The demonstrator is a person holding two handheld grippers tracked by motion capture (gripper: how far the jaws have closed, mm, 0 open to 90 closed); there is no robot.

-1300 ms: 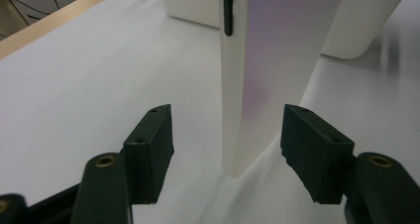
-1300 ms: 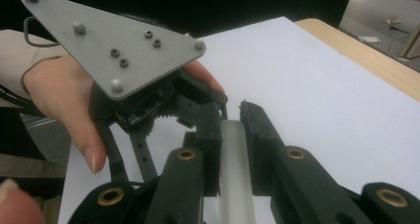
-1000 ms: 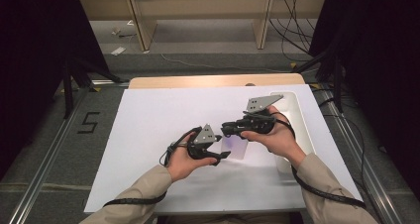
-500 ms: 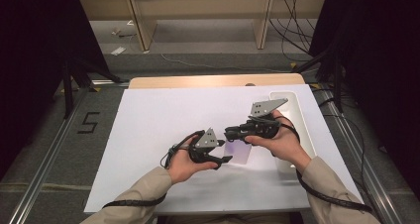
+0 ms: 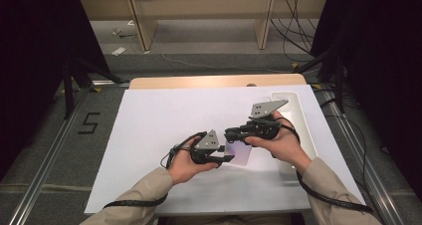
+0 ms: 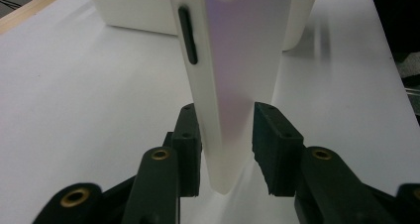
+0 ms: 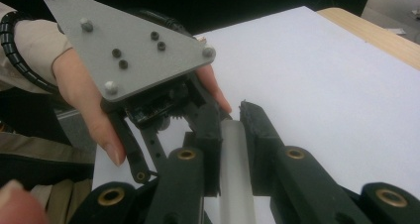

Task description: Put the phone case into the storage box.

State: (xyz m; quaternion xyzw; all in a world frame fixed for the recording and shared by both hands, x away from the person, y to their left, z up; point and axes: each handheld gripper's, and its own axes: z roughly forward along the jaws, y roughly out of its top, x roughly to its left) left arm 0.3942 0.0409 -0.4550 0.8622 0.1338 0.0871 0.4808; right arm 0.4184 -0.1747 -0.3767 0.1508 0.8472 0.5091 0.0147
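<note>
Both hands drifted toward the table's near edge; left gripper jaws have just been closing with the white phone case between them, one pad touching, the other just off. My right gripper is clamped on the case's other end. Left gripper view adds a side button slot and white tray; right gripper view shows the left hand.

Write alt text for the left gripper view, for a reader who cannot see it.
A pale, flat phone case stands on edge between the left gripper's two black jaws, which have just been closing; a gap remains at the right jaw. Behind it on the white table sits a white tray.
</note>
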